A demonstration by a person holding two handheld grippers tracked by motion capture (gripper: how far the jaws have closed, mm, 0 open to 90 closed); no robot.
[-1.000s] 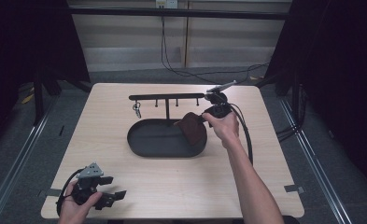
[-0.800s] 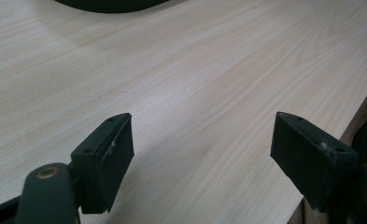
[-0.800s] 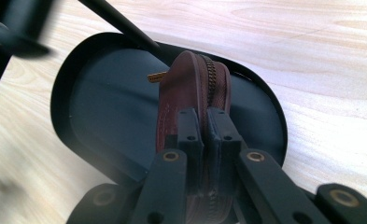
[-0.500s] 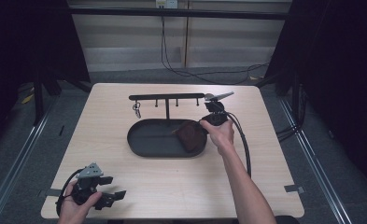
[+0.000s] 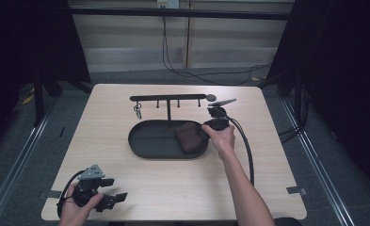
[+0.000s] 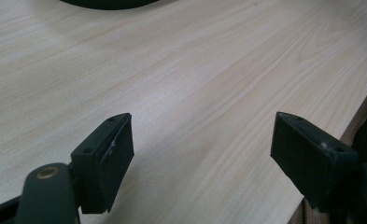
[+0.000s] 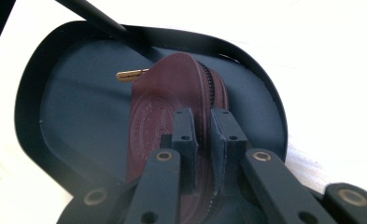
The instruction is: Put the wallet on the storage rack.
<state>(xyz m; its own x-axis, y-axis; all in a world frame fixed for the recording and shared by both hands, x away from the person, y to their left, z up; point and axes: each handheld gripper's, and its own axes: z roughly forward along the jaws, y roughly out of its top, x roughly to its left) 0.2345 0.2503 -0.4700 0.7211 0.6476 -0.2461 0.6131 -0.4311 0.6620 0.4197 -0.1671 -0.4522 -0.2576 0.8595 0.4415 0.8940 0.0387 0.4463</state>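
Though embossed, pouch (image 7: pixel 158 112) seal — lettering unreadable.

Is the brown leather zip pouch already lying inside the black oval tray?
Yes, the brown leather pouch lies in the black oval tray.

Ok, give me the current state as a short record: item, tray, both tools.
item: brown zip pouch, lying in the tray's right end
tray: black oval tray under a key rack
right tool: right tool at the pouch's near edge, jaws nearly shut and just starting to open, pouch edge between them
left tool: left tool open, nothing between jaws, over the table at its near edge
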